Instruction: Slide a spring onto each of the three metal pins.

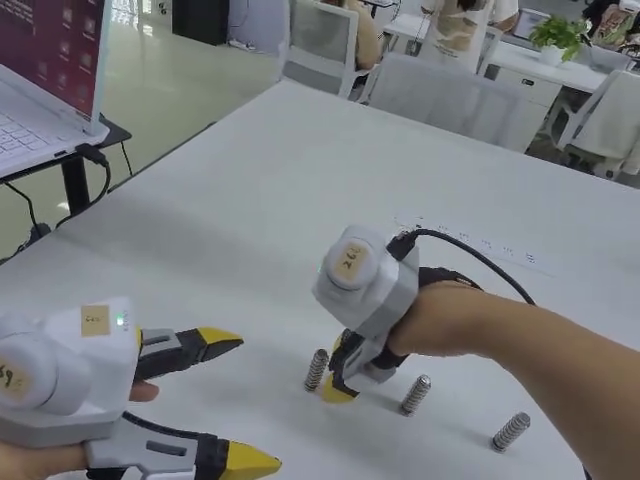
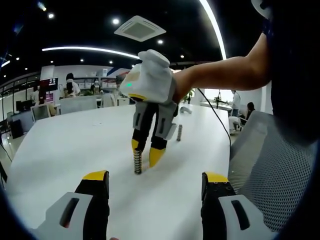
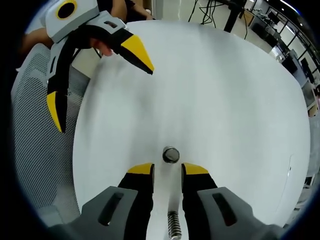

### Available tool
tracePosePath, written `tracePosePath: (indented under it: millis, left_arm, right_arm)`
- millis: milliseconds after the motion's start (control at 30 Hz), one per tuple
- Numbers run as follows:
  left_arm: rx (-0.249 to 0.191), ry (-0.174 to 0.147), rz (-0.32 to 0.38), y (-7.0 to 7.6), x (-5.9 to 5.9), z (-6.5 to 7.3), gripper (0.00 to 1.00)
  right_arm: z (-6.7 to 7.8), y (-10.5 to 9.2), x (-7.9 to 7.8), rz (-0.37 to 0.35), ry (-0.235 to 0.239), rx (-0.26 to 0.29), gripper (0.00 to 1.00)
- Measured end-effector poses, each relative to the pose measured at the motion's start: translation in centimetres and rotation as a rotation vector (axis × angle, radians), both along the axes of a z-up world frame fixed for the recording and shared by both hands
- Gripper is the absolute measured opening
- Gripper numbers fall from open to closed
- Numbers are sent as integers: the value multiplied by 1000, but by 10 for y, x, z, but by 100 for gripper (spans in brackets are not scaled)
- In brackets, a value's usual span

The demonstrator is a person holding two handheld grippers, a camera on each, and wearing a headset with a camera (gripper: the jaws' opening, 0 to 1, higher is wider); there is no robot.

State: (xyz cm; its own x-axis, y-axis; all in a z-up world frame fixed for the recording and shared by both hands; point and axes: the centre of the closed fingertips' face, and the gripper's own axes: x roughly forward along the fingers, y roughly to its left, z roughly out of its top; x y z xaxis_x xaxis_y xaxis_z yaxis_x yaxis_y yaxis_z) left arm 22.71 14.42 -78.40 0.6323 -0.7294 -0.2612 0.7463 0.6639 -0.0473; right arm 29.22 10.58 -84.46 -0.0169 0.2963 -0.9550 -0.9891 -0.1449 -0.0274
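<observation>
Left hand-held gripper (image 1: 259,402) hangs wide and empty short of the first spring (image 1: 316,370), probably keeping clear; right hand-held gripper (image 3: 168,170), narrowly parted, points down beside it, likely seating it; second spring (image 1: 415,394) and third spring (image 1: 510,430) stand beyond it

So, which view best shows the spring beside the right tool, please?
The left gripper view: the spring stands in full profile beside the right tool. Head view: smaller, oblique. Right gripper view: end-on.

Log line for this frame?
right gripper: open, over upright spring | left gripper: open, empty | two more springs upright
</observation>
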Motion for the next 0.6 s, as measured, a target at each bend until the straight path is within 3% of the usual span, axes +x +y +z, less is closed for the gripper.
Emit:
tracePosePath:
  millis: [600]
  left_arm:
    - [7,3,-20,-8,-1,0,73]
  right_arm:
    - [15,-14,-15,-65,-1,94,20]
